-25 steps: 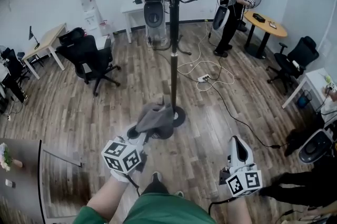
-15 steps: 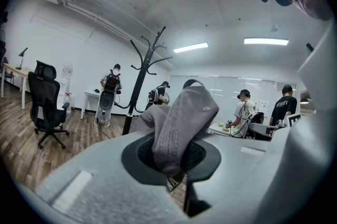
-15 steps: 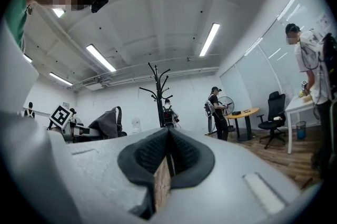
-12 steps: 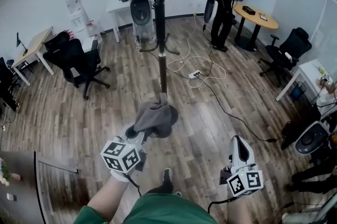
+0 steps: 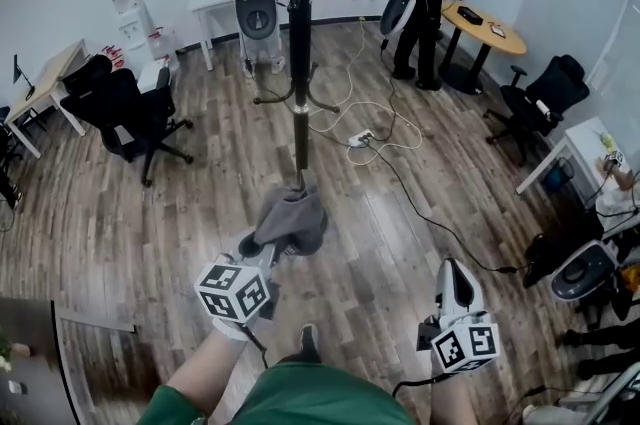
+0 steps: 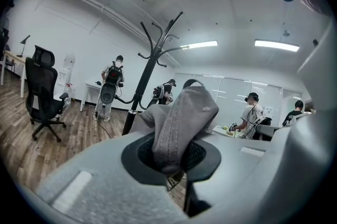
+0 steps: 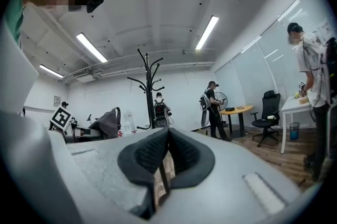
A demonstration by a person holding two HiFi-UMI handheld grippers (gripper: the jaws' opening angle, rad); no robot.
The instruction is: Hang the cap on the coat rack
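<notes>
A grey cap hangs crumpled from my left gripper, which is shut on a fold of its fabric. In the left gripper view the cap rises from between the pads and fills the middle. The black coat rack stands straight ahead on the wood floor, its hooked arms at the top of the frame; its foot is hidden behind the cap. The same coat rack shows left of the cap in the left gripper view. My right gripper is held low at the right, shut with nothing in it.
A black office chair stands left of the rack. A white cable and power strip lie on the floor to its right. People stand at the back by a white desk and a round wooden table. Another chair is far right.
The whole view has closed in on the coat rack; its foot has slid behind the cap. Both grippers keep their pose, the left still gripping the cap.
</notes>
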